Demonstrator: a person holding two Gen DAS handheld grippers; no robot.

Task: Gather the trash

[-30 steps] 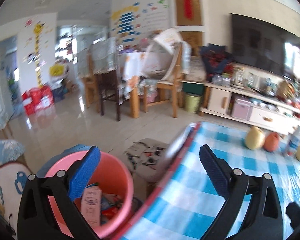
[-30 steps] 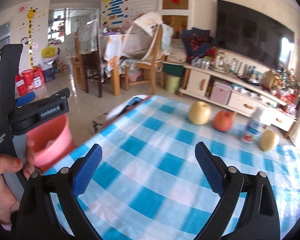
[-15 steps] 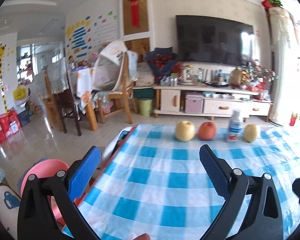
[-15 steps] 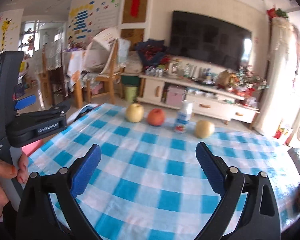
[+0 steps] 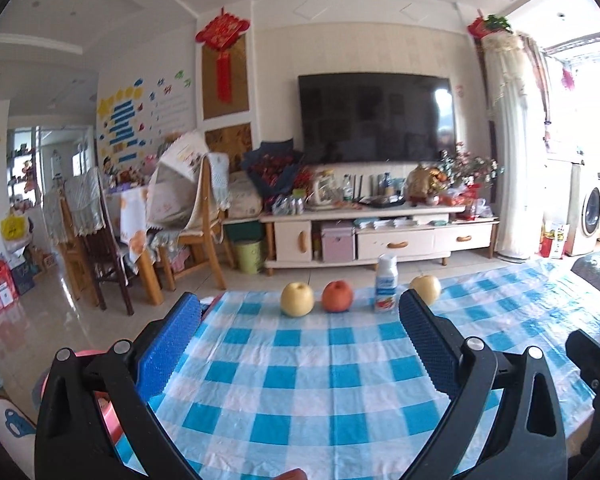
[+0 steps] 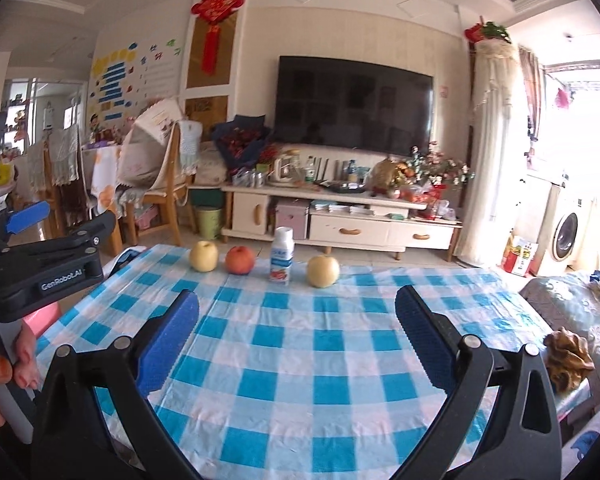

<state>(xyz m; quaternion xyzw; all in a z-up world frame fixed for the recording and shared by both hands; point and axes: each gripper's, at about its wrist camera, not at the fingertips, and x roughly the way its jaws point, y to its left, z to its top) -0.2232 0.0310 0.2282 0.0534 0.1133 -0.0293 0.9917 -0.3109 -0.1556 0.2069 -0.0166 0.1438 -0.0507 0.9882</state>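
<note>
A small white yoghurt bottle (image 5: 385, 289) (image 6: 281, 255) stands upright at the far edge of the blue-checked table (image 5: 300, 380) (image 6: 300, 360), in a row with two yellow pears (image 5: 297, 299) (image 6: 323, 271) and a red apple (image 5: 337, 296) (image 6: 240, 260). My left gripper (image 5: 300, 340) is open and empty over the near half of the table. My right gripper (image 6: 296, 334) is open too, holding nothing. The pink bin (image 5: 108, 420) (image 6: 44, 318) sits on the floor at the table's left edge, mostly hidden by my left gripper.
A crumpled brown thing (image 6: 568, 354) lies off the table's right side on a patterned seat. Wooden chairs (image 5: 196, 224) and a TV cabinet (image 5: 380, 236) stand beyond the table. A hand (image 6: 0, 372) holds the left gripper's handle.
Both grippers have swung right and up from the pink bin toward the table. The fruit row and bottle are now centred ahead. Both stay open.
</note>
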